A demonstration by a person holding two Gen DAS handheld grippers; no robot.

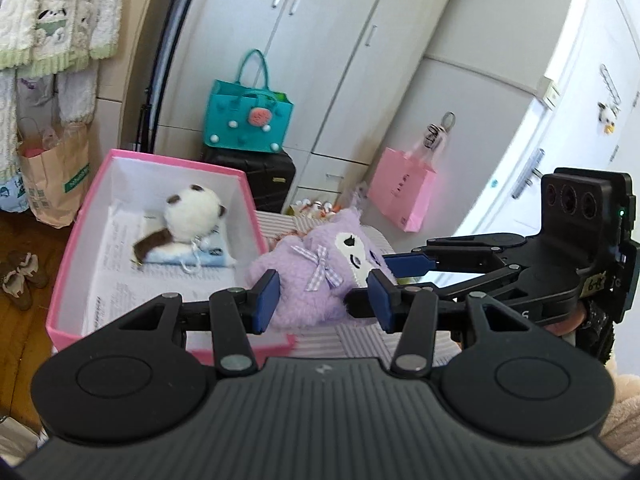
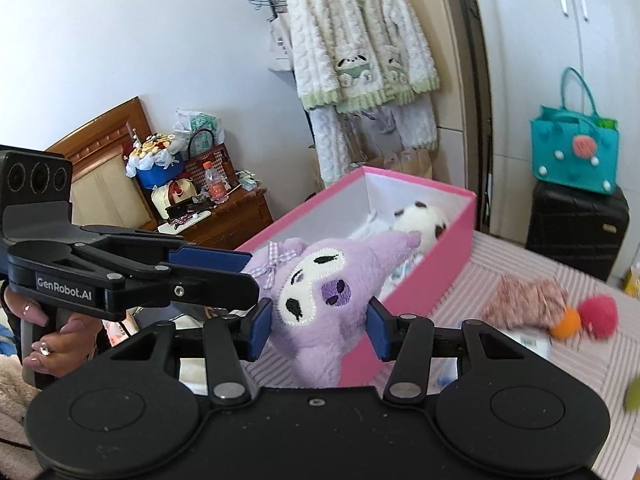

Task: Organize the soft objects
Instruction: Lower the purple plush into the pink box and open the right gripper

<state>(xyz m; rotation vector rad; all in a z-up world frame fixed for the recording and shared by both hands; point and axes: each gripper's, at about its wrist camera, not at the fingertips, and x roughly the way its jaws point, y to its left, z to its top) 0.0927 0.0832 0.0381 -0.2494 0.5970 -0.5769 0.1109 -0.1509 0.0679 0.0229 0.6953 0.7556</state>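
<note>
A purple plush toy (image 1: 308, 276) with a white face and a checked bow hangs above the striped bedcover (image 1: 360, 340), right beside a pink box (image 1: 80, 216). My left gripper (image 1: 323, 300) is shut on its body, blue pads pressing both sides. My right gripper (image 2: 319, 328) is shut on the plush's head (image 2: 320, 292). Each gripper shows in the other's view: the right gripper (image 1: 384, 276) reaches in from the right, the left gripper (image 2: 254, 272) from the left by the bow. A white-and-brown panda plush (image 1: 192, 212) lies inside the box on printed paper.
A knitted pink piece (image 2: 524, 296) and red and orange pom-poms (image 2: 598, 314) lie on the bedcover right of the box (image 2: 420, 280). A teal bag (image 1: 248, 120) sits on a black suitcase (image 1: 272, 172). A pink paper bag (image 1: 400, 192) hangs on the wardrobe. A cluttered bedside table (image 2: 224, 216) stands left.
</note>
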